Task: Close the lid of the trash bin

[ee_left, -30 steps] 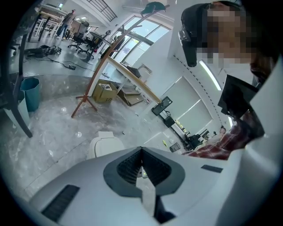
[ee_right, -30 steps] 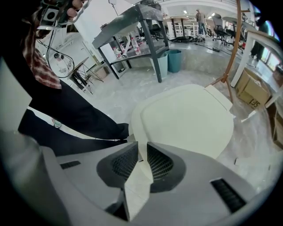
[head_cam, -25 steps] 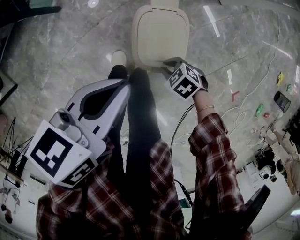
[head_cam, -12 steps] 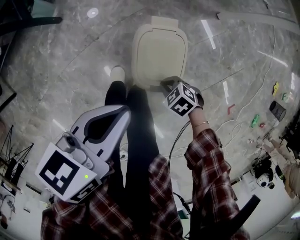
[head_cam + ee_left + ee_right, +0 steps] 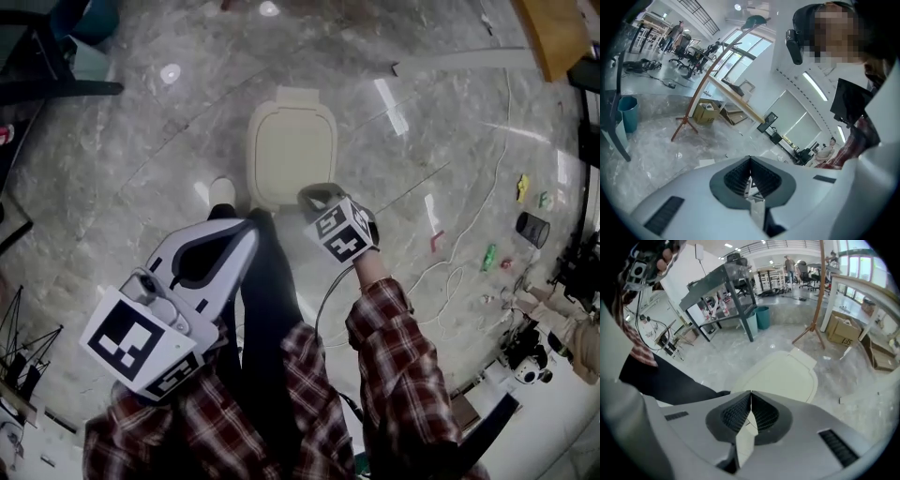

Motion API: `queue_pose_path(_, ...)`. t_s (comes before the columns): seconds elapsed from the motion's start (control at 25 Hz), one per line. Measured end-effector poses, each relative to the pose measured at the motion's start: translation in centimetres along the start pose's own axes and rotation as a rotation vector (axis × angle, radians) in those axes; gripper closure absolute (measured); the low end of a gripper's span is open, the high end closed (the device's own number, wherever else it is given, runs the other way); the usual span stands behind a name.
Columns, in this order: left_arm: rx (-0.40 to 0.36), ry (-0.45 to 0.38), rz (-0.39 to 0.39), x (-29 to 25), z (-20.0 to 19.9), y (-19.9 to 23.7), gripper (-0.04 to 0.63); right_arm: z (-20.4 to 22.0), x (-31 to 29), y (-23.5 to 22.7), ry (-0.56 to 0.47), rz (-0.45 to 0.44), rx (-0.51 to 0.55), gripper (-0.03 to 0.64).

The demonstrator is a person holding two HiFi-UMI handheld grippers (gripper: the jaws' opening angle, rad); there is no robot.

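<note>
The cream trash bin (image 5: 292, 153) stands on the marble floor with its lid (image 5: 785, 373) lying flat and closed. My right gripper (image 5: 313, 196) hovers just above the bin's near edge, jaws shut and empty; in the right gripper view its tips (image 5: 751, 393) point at the lid without touching it. My left gripper (image 5: 246, 228) is held near my body, left of the bin, jaws shut with nothing between them. In the left gripper view the left gripper (image 5: 750, 159) points up across the room, with the bin out of sight.
My legs and a white shoe (image 5: 221, 194) stand just left of the bin. Cables (image 5: 469, 225) and small coloured items (image 5: 489, 256) lie on the floor to the right. A metal table (image 5: 723, 280) and a teal bucket (image 5: 762, 317) stand beyond the bin.
The head view has pulled back, so the bin looks smaller and farther. My right gripper has drawn back from the lid toward me. The left gripper has hardly moved.
</note>
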State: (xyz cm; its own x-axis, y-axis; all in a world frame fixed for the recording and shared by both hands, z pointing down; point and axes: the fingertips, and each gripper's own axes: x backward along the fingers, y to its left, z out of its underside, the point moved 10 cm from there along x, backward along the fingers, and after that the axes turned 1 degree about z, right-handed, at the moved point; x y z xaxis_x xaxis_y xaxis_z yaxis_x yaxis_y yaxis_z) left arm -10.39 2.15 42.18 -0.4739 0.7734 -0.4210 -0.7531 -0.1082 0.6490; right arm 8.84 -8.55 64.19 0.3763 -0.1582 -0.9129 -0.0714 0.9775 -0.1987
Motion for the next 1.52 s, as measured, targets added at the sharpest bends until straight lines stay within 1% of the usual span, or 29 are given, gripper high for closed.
queue_pose_path(0.12, -0.058, -0.05, 0.031, 0.8, -3.1, -2.9, 0.584, -3.2, 5.7, 0.1, -0.136, 0.045, -0.08, 0.601)
queue_pose_path(0.2, -0.104, -0.086, 0.052, 1.5, -5.4, -4.9, 0.584, -5.7, 9.9, 0.1, -0.22, 0.077, -0.113, 0.601)
queue_pose_path(0.32, -0.179, -0.135, 0.084, 2.9, -8.9, -7.6, 0.584, -9.5, 16.2, 0.4, -0.342, 0.117, -0.135, 0.601)
queue_pose_path(0.52, -0.288, -0.211, 0.11, 5.3, -13.8, -11.9, 0.584, -14.8, 26.9, 2.1, -0.531, 0.14, -0.165, 0.601)
queue_pose_path(0.68, -0.351, -0.267, 0.129, 7.8, -16.1, -15.5, 0.584, -17.1, 34.8, 5.2, -0.672, 0.162, -0.197, 0.601)
queue_pose_path(0.8, -0.394, -0.306, 0.135, 9.5, -17.5, -17.3, 0.584, -18.6, 40.0, 7.5, -0.809, 0.195, -0.213, 0.601)
queue_pose_path(0.92, -0.44, -0.328, 0.143, 10.5, -18.3, -19.1, 0.584, -19.3, 44.5, 10.0, -0.952, 0.226, -0.222, 0.601)
queue_pose_path(1.0, -0.474, -0.341, 0.155, 10.9, -18.8, -20.3, 0.584, -19.5, 46.8, 11.3, -1.022, 0.257, -0.218, 0.601)
queue_pose_path(1.12, -0.497, -0.36, 0.167, 11.2, -19.0, -21.7, 0.584, -19.5, 49.2, 12.8, -1.103, 0.293, -0.213, 0.601)
queue_pose_path(1.24, -0.513, -0.374, 0.164, 11.6, -19.0, -22.3, 0.584, -19.2, 50.3, 13.7, -1.158, 0.297, -0.219, 0.601)
queue_pose_path(1.52, -0.521, -0.398, 0.152, 11.8, -19.3, -22.4, 0.584, -19.2, 50.5, 14.0, -1.175, 0.298, -0.215, 0.604)
